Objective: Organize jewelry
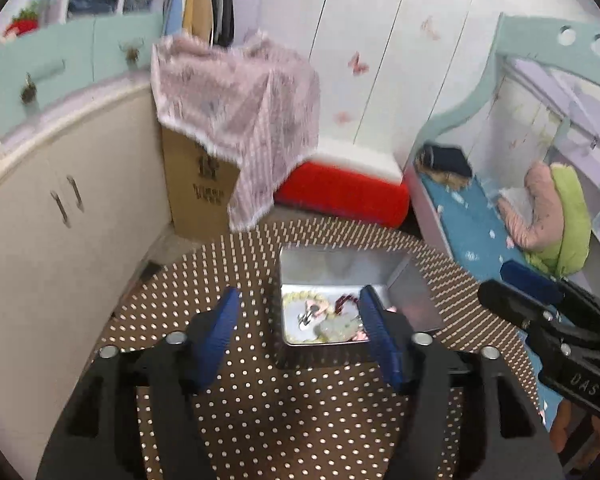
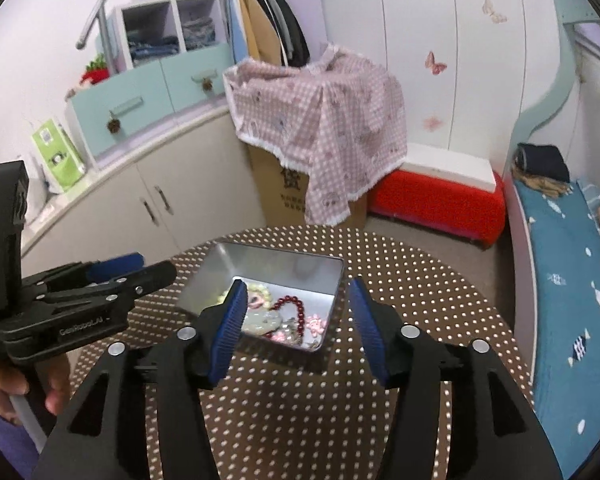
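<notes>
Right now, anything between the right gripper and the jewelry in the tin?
Nothing visible. The right gripper has open, empty jaws, with the open metal tin just beyond them on the dotted tablecloth. Dark red beads lie uncovered inside. The left gripper stands off beside the tin.

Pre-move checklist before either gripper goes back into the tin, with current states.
1. Left gripper open, nothing between the pads: ok.
2. Right gripper open, nothing between the pads: ok.
3. Metal tin upright on the dotted tabletop, no lid on it: ok.
4. Jewelry inside the tin: red bead strand, pale bead bracelet and pink flower piece all lie in it: ok.
5. Pieces separated: they overlap in a heap: not ok.
6. Loose jewelry left on the tabletop: none visible, but the grippers hide part of it: cannot tell.
</notes>
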Motion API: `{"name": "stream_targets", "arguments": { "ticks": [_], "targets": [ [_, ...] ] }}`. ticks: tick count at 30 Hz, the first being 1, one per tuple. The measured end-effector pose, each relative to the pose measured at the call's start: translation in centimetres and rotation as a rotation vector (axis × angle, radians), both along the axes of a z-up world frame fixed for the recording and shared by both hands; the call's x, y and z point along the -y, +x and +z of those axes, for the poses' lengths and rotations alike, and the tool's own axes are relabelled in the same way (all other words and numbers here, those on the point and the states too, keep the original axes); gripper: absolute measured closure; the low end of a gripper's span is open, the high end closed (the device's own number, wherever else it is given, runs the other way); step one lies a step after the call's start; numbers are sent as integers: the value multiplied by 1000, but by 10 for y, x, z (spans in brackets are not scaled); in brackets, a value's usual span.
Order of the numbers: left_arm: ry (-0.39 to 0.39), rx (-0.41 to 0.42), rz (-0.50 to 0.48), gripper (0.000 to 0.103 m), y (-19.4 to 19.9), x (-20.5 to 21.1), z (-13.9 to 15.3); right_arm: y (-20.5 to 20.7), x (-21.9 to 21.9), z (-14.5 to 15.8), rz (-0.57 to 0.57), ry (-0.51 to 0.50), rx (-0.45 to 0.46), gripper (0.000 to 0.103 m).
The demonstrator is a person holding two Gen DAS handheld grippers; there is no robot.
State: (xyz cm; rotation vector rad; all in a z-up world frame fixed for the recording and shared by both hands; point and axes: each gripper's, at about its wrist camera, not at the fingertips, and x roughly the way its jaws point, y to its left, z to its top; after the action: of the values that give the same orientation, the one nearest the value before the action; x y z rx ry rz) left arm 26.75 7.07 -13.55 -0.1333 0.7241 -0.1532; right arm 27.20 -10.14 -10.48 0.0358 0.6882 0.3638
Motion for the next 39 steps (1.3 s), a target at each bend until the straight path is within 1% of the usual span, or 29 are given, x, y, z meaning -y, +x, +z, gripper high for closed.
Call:
{"name": "stream_targets", "arguments": {
  "ticks": [1, 2, 3, 8, 11, 15, 17, 21, 25, 29, 32, 39],
  "targets": [
    [-2, 21, -6, 33, -7, 1, 6, -8, 1, 6, -3, -3, 19, 45],
    [-5, 48, -8, 25, -18, 2, 14, -15, 1, 12, -5, -4, 35, 42],
    [-5, 74, -4, 21, -27, 3, 21, -26, 2, 19, -10, -8, 51, 40],
    [20, 155, -9, 18, -72, 14, 48, -78, 4, 53, -31, -20, 140, 34],
    [19, 206, -20, 14, -100, 21, 63, -105, 4, 69, -47, -42, 190, 33],
    [42, 292, -9, 13, -139, 29, 82, -146, 10, 91, -81, -67, 261, 33],
    [59, 330, -1, 13, -160, 33, 90, -168, 13, 101, -79, -62, 291, 32],
    [104, 411, 15, 13, -190, 41, 105, -199, 17, 115, -83, -61, 325, 32],
    [128, 491, 29, 13, -222, 48, 120, -230, 21, 131, -114, -64, 387, 27],
    [121, 542, 30, 13, -245, 49, 131, -255, 24, 144, -129, -60, 438, 24],
    [132, 581, 39, 13, -260, 52, 138, -270, 25, 151, -152, -70, 473, 21],
    [148, 640, 54, 13, -283, 58, 145, -293, 25, 161, -186, -76, 521, 17]
  ]
}}
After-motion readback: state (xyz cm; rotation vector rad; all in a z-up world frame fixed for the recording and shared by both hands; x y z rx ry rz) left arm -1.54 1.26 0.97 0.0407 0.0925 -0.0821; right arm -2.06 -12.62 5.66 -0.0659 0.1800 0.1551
